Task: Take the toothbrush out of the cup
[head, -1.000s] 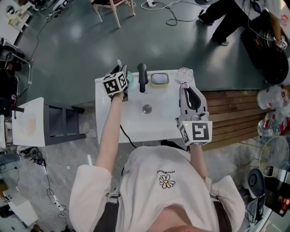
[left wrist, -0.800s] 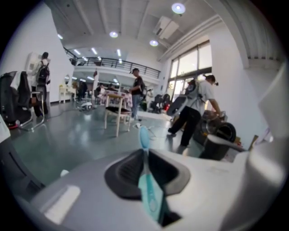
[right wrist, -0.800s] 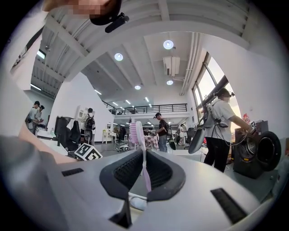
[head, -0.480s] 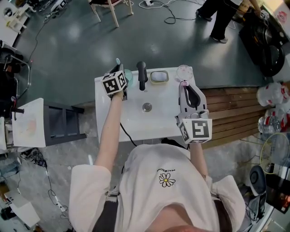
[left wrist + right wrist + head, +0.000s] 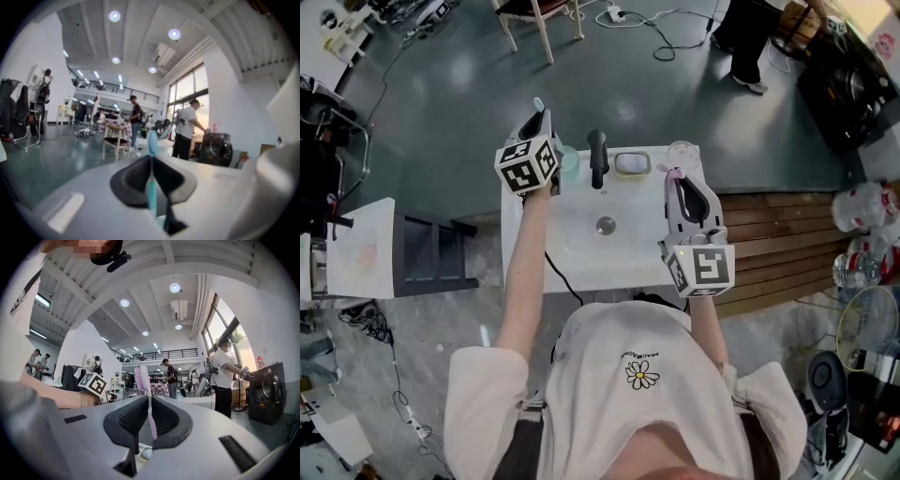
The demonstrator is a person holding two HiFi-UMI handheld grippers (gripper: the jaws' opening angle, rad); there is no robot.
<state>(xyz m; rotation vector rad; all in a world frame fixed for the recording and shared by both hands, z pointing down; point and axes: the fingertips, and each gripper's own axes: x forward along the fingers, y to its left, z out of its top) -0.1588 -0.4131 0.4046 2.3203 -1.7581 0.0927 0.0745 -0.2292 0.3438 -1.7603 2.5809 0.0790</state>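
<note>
Your left gripper (image 5: 542, 127) has just been closing its jaws, and they now pinch the teal toothbrush (image 5: 151, 187) between them. You've lifted that gripper, brush and all, from down at the green cup (image 5: 570, 161) to above its rim.

In the left gripper view the teal toothbrush (image 5: 152, 143) drops its handle out of sight in the gap between the closed jaws of the left gripper (image 5: 151, 161). A white mass (image 5: 279, 173) at the right is too blurred to name. From overhead, that gripper's marker cube hides its jaws and covers part of the teal cup (image 5: 571, 162). The pink toothbrush (image 5: 141, 377), clamped in the right gripper (image 5: 149, 401), likewise loses its lower end in the gap. A bystander (image 5: 752, 42) is cut off by the top edge.
</note>
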